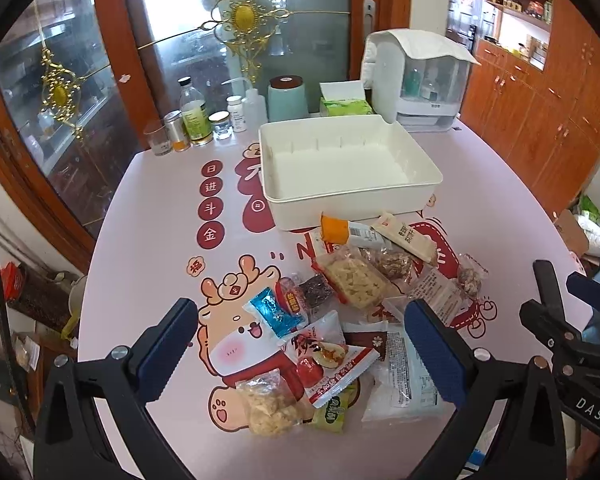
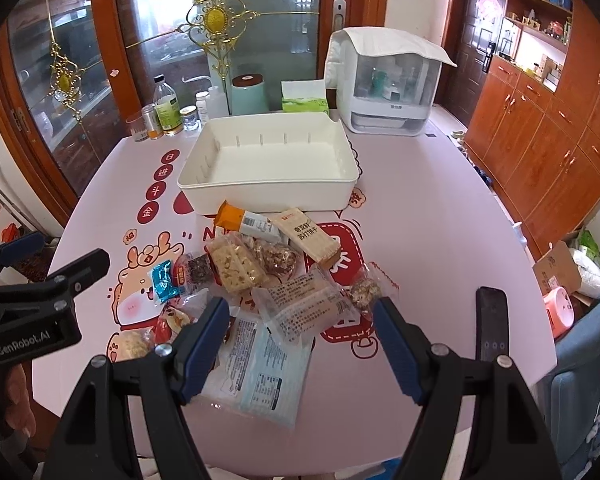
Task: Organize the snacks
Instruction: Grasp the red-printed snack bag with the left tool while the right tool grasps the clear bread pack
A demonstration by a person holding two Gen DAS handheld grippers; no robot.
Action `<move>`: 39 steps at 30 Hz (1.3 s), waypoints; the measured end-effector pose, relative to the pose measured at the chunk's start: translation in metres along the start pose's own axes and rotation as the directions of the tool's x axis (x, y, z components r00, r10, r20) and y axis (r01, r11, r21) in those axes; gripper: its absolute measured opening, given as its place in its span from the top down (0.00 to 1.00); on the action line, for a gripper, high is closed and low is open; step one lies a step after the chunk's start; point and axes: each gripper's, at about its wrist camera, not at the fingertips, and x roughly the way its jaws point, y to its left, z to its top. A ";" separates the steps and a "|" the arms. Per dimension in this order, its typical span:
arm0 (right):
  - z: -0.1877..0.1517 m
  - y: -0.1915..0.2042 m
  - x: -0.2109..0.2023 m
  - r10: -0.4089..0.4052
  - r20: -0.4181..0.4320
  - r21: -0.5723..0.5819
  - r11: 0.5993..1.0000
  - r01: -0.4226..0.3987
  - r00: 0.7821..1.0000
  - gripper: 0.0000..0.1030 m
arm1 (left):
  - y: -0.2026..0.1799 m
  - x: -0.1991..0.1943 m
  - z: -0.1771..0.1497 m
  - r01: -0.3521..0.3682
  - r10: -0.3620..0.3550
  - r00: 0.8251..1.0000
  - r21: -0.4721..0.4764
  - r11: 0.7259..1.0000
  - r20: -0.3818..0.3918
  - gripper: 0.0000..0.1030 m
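A pile of wrapped snacks (image 1: 352, 312) lies on the pink table, also in the right wrist view (image 2: 260, 280). It includes a blue packet (image 1: 274, 312), a red apple-print packet (image 1: 332, 364), a beige cracker bar (image 2: 310, 234) and a large clear bag (image 2: 260, 364). An empty white tray (image 1: 344, 168) stands behind the pile, also in the right wrist view (image 2: 268, 168). My left gripper (image 1: 300, 312) is open above the pile's near left. My right gripper (image 2: 300, 312) is open above the pile's near right. Neither holds anything.
Bottles and jars (image 1: 196, 120), a teal canister (image 1: 288, 98), a tissue box (image 1: 346, 104) and a white covered appliance (image 1: 420, 80) line the table's far edge. A dark phone (image 2: 492, 324) lies at the near right. Wooden cabinets (image 2: 540, 128) stand to the right.
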 end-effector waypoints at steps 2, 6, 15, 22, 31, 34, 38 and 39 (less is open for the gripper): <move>-0.002 0.001 0.004 -0.008 -0.013 0.007 1.000 0.008 1.000 0.27 | 0.000 0.005 -0.001 -0.001 0.001 1.000 0.019 1.000 -0.013 0.01; -0.013 -0.003 0.015 -0.004 -0.046 0.029 1.000 0.005 0.999 0.27 | 0.005 0.025 -0.007 0.022 -0.018 0.998 0.065 0.998 -0.064 0.01; -0.055 -0.023 0.072 0.105 -0.208 0.121 0.989 -0.081 0.972 0.27 | 0.014 0.087 -0.038 0.107 -0.071 0.972 0.151 0.983 -0.225 0.01; -0.081 -0.024 0.118 0.221 -0.310 0.196 0.966 -0.166 0.925 0.27 | 0.011 0.140 -0.059 0.127 -0.075 0.941 0.138 0.982 -0.330 0.01; -0.090 -0.010 0.163 0.271 -0.381 0.246 0.951 -0.185 0.884 0.27 | 0.021 0.185 -0.071 0.198 -0.188 0.874 -0.026 0.980 -0.448 0.01; -0.092 -0.006 0.173 0.298 -0.397 0.259 0.944 -0.205 0.868 0.27 | 0.022 0.193 -0.070 0.211 -0.212 0.867 -0.053 0.976 -0.451 0.01; -0.092 0.002 0.179 0.278 -0.397 0.235 0.952 -0.196 0.875 0.17 | 0.017 0.203 -0.070 0.212 -0.209 0.864 -0.046 0.976 -0.459 0.01; -0.091 0.004 0.180 0.278 -0.397 0.232 0.952 -0.198 0.875 0.16 | 0.016 0.206 -0.069 0.218 -0.215 0.860 -0.047 0.975 -0.463 0.01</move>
